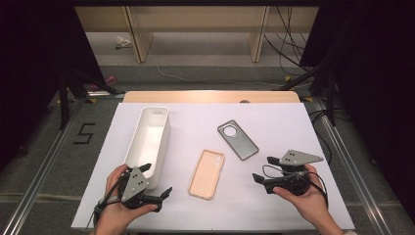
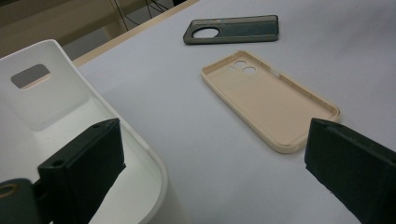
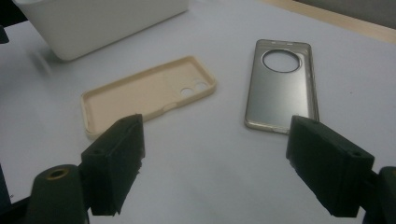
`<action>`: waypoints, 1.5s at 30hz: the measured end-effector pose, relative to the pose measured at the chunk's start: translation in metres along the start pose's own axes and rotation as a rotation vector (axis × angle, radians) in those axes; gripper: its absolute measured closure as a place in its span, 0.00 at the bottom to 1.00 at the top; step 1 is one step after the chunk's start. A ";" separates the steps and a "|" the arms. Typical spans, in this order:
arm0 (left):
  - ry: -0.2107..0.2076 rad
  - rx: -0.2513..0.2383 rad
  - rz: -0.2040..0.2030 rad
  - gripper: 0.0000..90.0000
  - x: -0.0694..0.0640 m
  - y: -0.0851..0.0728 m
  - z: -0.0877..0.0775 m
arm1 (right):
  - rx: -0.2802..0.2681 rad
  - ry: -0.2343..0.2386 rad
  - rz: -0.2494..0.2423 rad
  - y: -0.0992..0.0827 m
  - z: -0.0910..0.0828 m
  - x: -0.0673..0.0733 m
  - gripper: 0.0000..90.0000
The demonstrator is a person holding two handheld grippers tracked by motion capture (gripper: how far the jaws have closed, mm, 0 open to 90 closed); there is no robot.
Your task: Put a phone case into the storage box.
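A beige phone case [image 1: 207, 174] [image 2: 268, 99] [image 3: 147, 91] lies hollow side up near the middle of the white table top [image 1: 195, 122]. Behind and to its right lies a grey phone case [image 1: 238, 139] [image 2: 232, 29] [image 3: 281, 84] with a round camera hole. A long white bin [image 1: 148, 144] [image 2: 70, 135] [image 3: 102, 23] stands at the left, and I see nothing in it. My left gripper [image 1: 157, 181] [image 2: 210, 172] sits open at the bin's near end, nothing between its jaws. Open too, my right gripper [image 1: 265, 169] [image 3: 219, 163] rests near the front right, aimed toward both cases.
The table's wooden far edge [image 1: 210, 96] shows beyond the white top. Past it are floor, cables [image 1: 288, 44] and wooden shelf legs [image 1: 139, 39]. Metal rails [image 1: 49, 147] flank the table on both sides.
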State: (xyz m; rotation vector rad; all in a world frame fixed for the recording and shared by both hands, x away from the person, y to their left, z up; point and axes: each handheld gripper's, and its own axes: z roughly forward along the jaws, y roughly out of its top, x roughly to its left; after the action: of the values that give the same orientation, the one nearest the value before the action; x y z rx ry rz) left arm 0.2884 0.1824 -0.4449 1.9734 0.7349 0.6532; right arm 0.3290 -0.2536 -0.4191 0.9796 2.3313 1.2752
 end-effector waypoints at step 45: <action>0.009 -0.014 -0.010 0.11 0.013 -0.001 0.006 | 0.087 -0.155 0.137 0.031 0.059 -0.098 0.80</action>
State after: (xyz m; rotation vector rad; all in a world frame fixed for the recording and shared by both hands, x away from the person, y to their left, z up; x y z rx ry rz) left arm 0.3014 0.1887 -0.4469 1.9548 0.7428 0.6597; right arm 0.4450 -0.2733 -0.4317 1.2386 2.2509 1.1099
